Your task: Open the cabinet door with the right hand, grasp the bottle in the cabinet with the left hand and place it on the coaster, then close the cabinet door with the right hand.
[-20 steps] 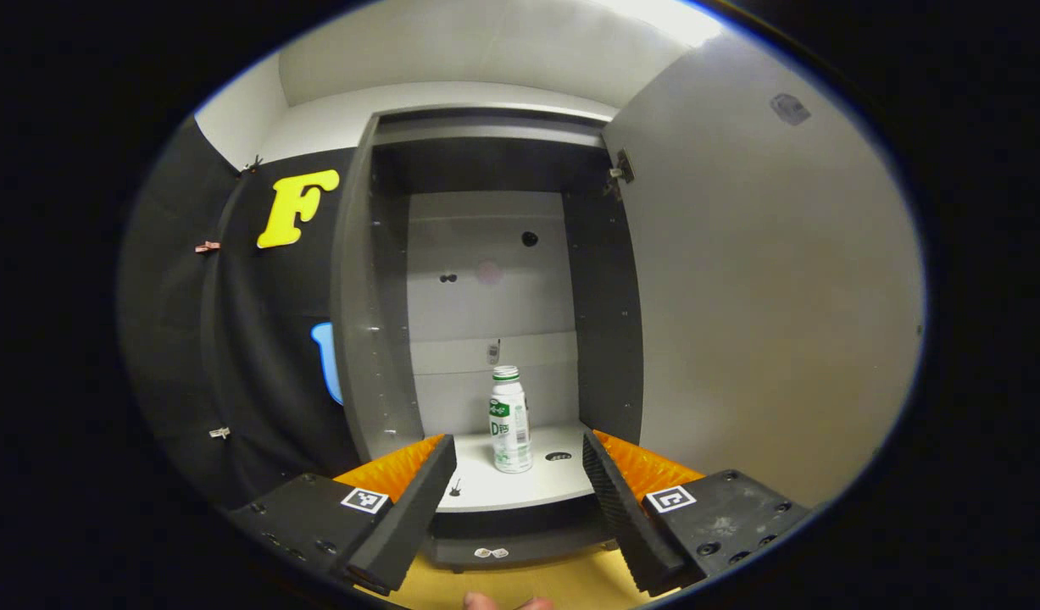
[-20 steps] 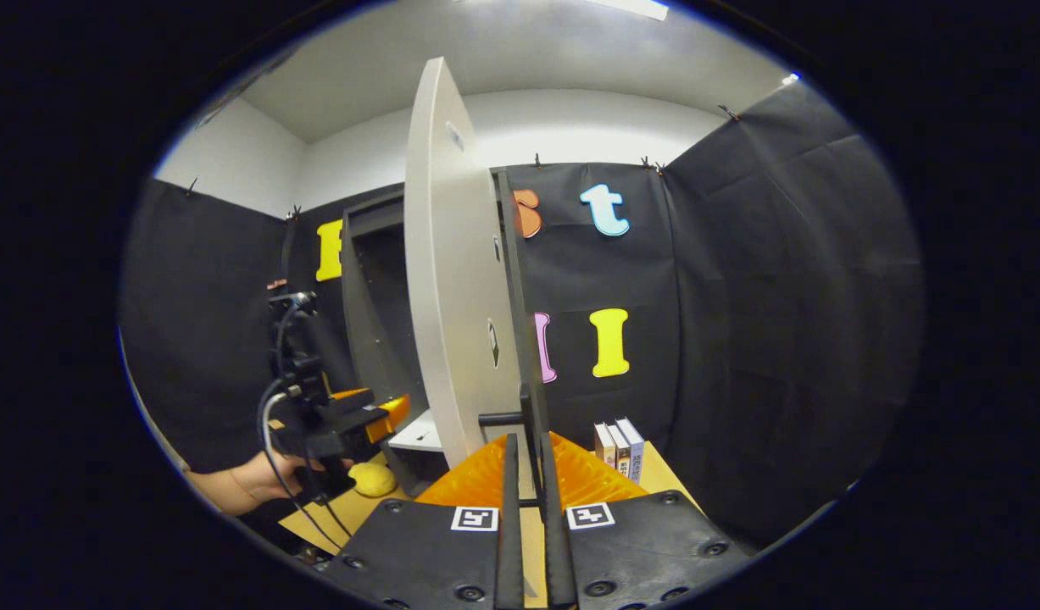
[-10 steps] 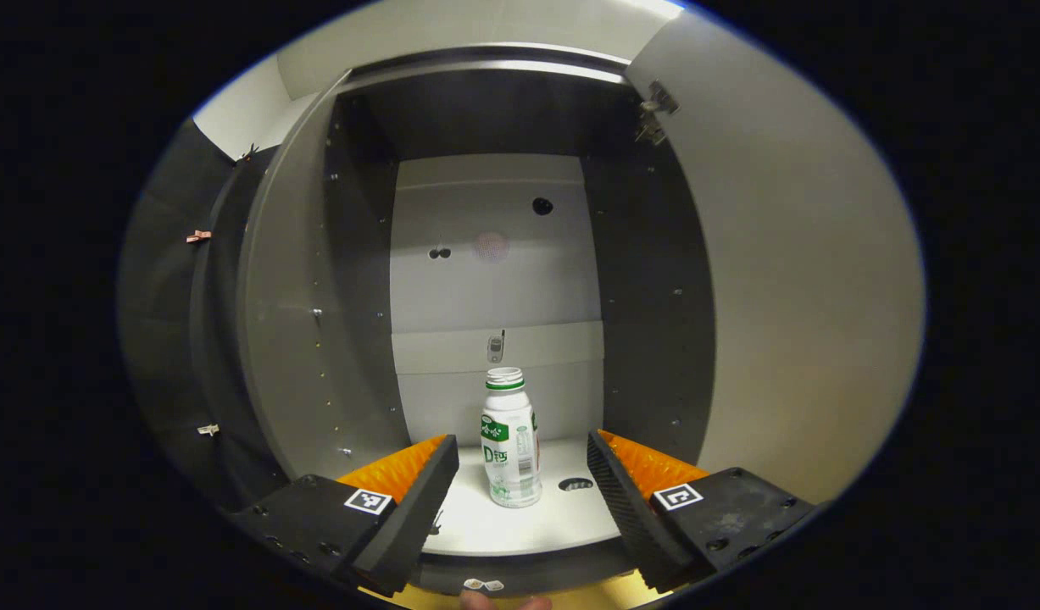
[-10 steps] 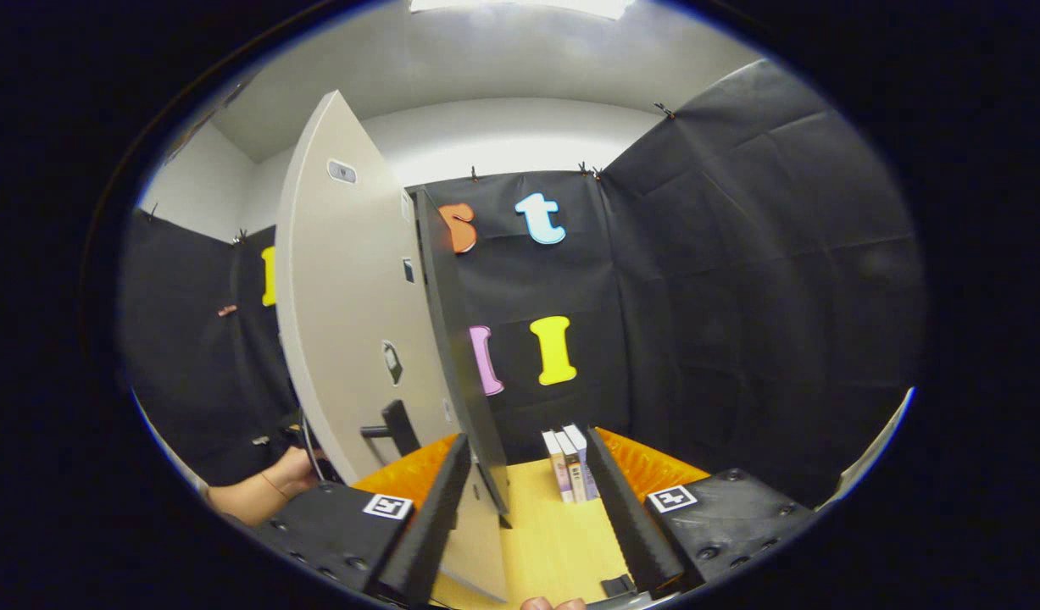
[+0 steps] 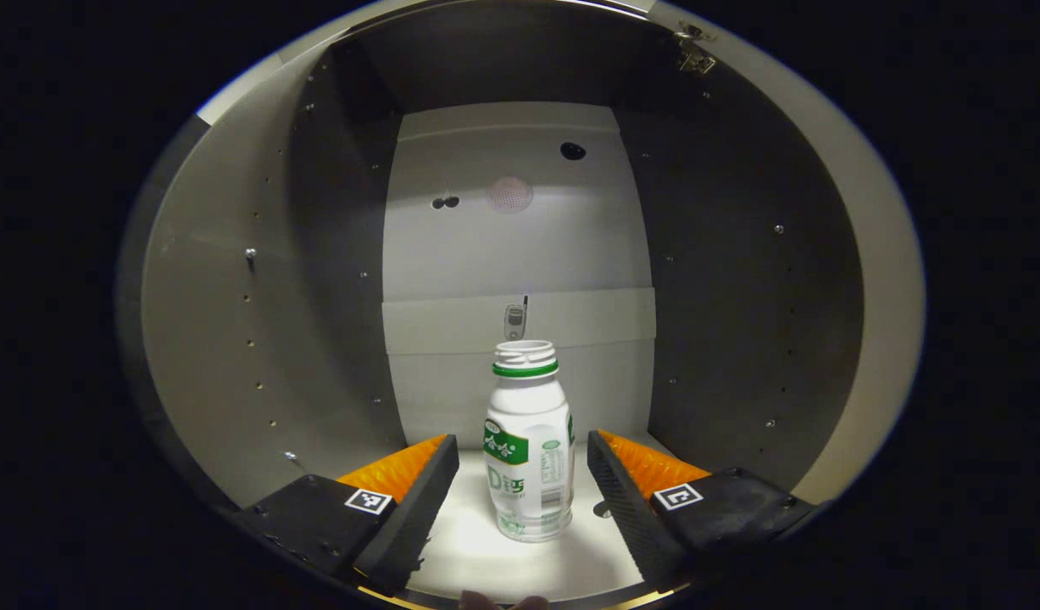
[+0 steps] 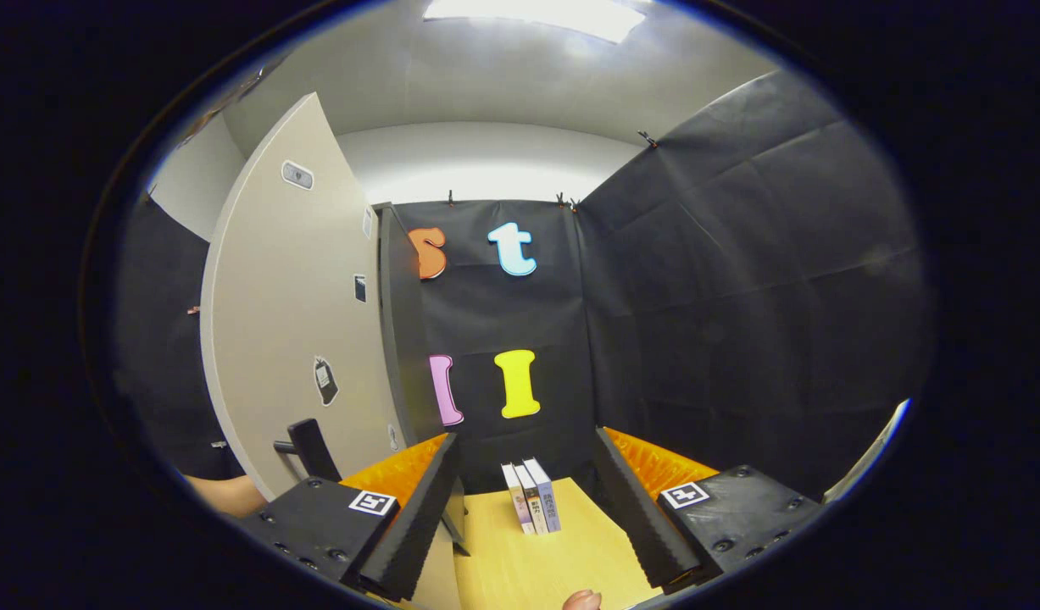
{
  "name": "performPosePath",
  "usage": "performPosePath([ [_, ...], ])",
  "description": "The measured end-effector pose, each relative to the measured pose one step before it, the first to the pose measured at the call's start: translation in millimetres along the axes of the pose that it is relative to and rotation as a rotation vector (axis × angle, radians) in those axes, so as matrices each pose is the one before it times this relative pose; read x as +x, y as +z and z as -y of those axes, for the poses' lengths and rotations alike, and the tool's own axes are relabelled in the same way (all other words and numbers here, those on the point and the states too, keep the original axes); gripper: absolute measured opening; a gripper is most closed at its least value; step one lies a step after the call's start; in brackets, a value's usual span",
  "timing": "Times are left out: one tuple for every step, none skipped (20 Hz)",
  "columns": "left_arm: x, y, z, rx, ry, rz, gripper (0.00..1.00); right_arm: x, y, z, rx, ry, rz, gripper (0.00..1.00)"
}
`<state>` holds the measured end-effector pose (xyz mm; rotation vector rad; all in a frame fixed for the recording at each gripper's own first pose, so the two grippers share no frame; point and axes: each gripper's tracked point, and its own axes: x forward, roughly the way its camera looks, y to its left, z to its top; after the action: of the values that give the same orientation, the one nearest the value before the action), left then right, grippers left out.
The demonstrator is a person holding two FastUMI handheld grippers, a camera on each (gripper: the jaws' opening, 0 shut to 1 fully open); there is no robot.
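Note:
In the left gripper view a white bottle [image 5: 528,453] with a green neck ring and green label stands upright on the pale shelf floor [image 5: 477,555] inside the grey cabinet [image 5: 231,339]. My left gripper [image 5: 523,466] is open, inside the cabinet, with a finger on each side of the bottle and a gap to both. In the right gripper view the cabinet door [image 6: 291,322] stands swung open at the left, its dark handle [image 6: 309,447] low on it. My right gripper [image 6: 524,470] is open and holds nothing, to the right of the door.
Three books [image 6: 532,507] stand upright on the yellow table [image 6: 528,568] ahead of the right gripper. The cabinet's side walls [image 5: 723,280] lie close on either side of the left gripper. A person's arm [image 6: 223,493] shows low left beside the door.
The left gripper moved forward into the cabinet until its fingers flank the bottle. The right gripper let go of the door handle, opened, and swung right away from the door.

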<state>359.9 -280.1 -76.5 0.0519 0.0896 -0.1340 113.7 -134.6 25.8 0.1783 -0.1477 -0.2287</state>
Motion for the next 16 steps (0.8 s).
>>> performPosePath([
  [5.75, -0.68, 1.07, -0.00327, -0.00147, 0.00126, 0.96, 0.89, -2.10, 3.25, -0.01438, -0.00598, 0.00098, 0.97],
  [6.50, 0.04, 1.03, -0.00049, 0.00014, 0.00464, 0.96, 0.25, -1.18, 3.37, -0.01961, -0.00757, 0.00005, 0.97],
  [5.86, 1.22, 0.53, 0.00116, -0.00143, 0.00893, 0.96, 0.64, -1.63, 3.88, -0.02380, -0.00603, -0.00099, 0.97],
  [5.32, 0.80, 0.53, -0.00088, -0.00397, 0.00880, 0.96, 0.51, -0.96, 1.39, -0.01507, 0.00006, -0.00089, 0.98],
  [5.13, 0.21, 2.75, 0.00054, -0.00997, 0.00842, 0.96, 0.37, -1.36, -2.38, -0.00491, 0.00554, -0.00579, 0.97],
  [2.37, 0.02, -1.81, 0.00553, 0.00479, 0.00855, 0.96, -0.80, -1.51, -2.11, 0.01079, 0.00846, -0.01015, 0.97],
  [-5.34, 2.75, -1.45, -0.00020, -0.00074, 0.00713, 0.87, 1.39, -1.95, -2.35, 0.01494, 0.00665, -0.00996, 0.97],
  [6.12, -3.44, 3.41, -0.00068, -0.01554, -0.00009, 0.78, 0.06, 0.16, 0.81, 0.00701, -0.00071, -0.00270, 0.98],
  [-2.35, 1.31, 0.58, 0.00277, -0.00879, -0.00044, 0.77, -0.11, 1.06, 2.86, -0.00382, -0.00380, 0.00368, 0.98],
  [-0.70, 2.32, -1.36, 0.00596, -0.00431, 0.00110, 0.76, -1.48, 1.46, 1.57, -0.00816, -0.00399, 0.00656, 0.97],
  [-3.50, 5.34, 0.66, 0.00368, -0.01039, 0.00640, 0.76, 0.18, 0.39, -1.17, -0.00643, -0.00056, 0.00588, 0.97],
  [-4.54, 6.25, 2.09, 0.00079, -0.01217, 0.01346, 0.76, -0.44, 0.17, -1.33, -0.00470, 0.00032, 0.00019, 0.97],
  [-6.01, 7.93, 1.88, 0.00145, -0.01341, 0.01164, 0.76, -0.94, -1.72, -0.96, -0.00500, -0.00124, -0.00409, 0.97],
  [-12.40, 7.75, 3.22, 0.00782, -0.01055, 0.00419, 0.76, 0.04, -1.16, -0.24, -0.00739, -0.00103, -0.00247, 0.97],
  [-15.79, 7.61, 2.40, 0.00974, -0.00659, 0.00374, 0.76, 1.17, -0.14, -0.23, -0.00968, -0.00268, -0.00074, 0.97],
  [-12.34, 7.17, -0.44, 0.00044, -0.00516, 0.00342, 0.76, 0.38, 0.01, -0.27, -0.00601, -0.00183, -0.00016, 0.97],
])
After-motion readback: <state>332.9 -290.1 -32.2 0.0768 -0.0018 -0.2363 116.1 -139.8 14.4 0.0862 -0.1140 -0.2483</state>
